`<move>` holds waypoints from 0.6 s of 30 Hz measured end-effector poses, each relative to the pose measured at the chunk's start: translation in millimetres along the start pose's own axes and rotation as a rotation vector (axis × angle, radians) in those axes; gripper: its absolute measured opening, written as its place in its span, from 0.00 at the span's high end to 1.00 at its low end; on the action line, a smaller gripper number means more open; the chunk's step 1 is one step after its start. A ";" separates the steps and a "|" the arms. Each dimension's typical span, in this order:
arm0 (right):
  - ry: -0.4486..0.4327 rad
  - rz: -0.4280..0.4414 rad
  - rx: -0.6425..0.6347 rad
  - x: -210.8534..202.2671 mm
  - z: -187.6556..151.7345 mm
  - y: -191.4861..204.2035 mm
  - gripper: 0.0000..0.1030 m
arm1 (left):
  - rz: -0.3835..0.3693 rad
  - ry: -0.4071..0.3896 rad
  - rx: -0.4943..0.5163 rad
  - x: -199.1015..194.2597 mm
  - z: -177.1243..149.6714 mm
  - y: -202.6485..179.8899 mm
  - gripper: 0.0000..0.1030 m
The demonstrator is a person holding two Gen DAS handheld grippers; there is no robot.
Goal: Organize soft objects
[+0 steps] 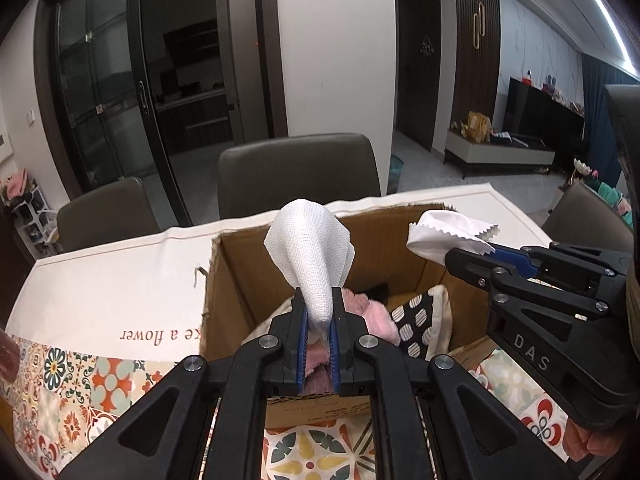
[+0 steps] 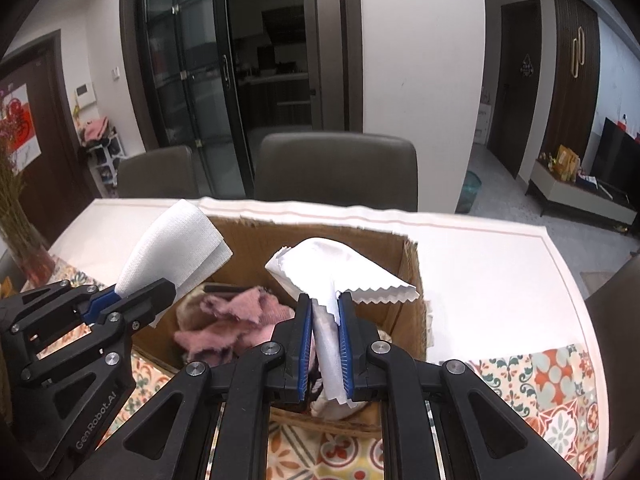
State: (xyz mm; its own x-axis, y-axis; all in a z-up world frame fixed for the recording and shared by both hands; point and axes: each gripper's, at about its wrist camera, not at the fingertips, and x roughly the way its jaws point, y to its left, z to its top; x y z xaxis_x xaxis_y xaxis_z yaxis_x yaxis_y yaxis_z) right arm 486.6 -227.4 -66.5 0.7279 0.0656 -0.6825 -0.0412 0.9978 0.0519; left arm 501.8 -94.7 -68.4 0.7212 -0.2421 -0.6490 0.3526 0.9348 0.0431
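white walls, dark sliding glass doors (image 2: pixel 224 80) behind two grey chairs (image 2: pixel 336 168). pale floor, low tv cabinet (image 1: pixel 500 152) at right, ceiling light strip (image 1: pixel 604 12), dark wooden door (image 2: pixel 516 88).

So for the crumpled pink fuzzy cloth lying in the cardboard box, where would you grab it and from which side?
Grip a raised fold at the top of the crumpled pink fuzzy cloth, coming from above. It lies inside the open-topped cardboard box, whose walls block the sides. Both grippers are already shut on white cloths, so one must release first.
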 end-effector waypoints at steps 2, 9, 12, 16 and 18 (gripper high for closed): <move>0.018 0.007 0.009 5.7 -2.8 -1.3 0.85 | 0.000 0.012 0.008 4.0 -1.9 -0.1 0.83; 0.073 0.025 0.053 19.5 -8.7 -7.7 0.62 | 0.012 0.029 0.018 8.7 -8.0 3.3 0.64; 0.073 0.011 0.045 15.3 -9.3 -5.5 0.62 | 0.036 0.026 0.020 4.4 -9.0 5.5 0.62; 0.054 -0.007 0.038 3.2 -10.3 -2.1 0.62 | 0.064 0.007 -0.004 -6.7 -10.7 11.6 0.57; 0.044 -0.011 0.037 -4.4 -11.0 0.9 0.62 | 0.089 -0.002 -0.011 -13.9 -11.3 12.3 0.55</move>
State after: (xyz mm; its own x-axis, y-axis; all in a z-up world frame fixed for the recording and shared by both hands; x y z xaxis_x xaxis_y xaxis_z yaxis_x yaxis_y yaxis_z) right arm 475.8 -226.7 -71.5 0.6974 0.0561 -0.7144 -0.0078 0.9975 0.0707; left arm 489.3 -76.9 -67.4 0.7506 -0.1589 -0.6413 0.2809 0.9553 0.0920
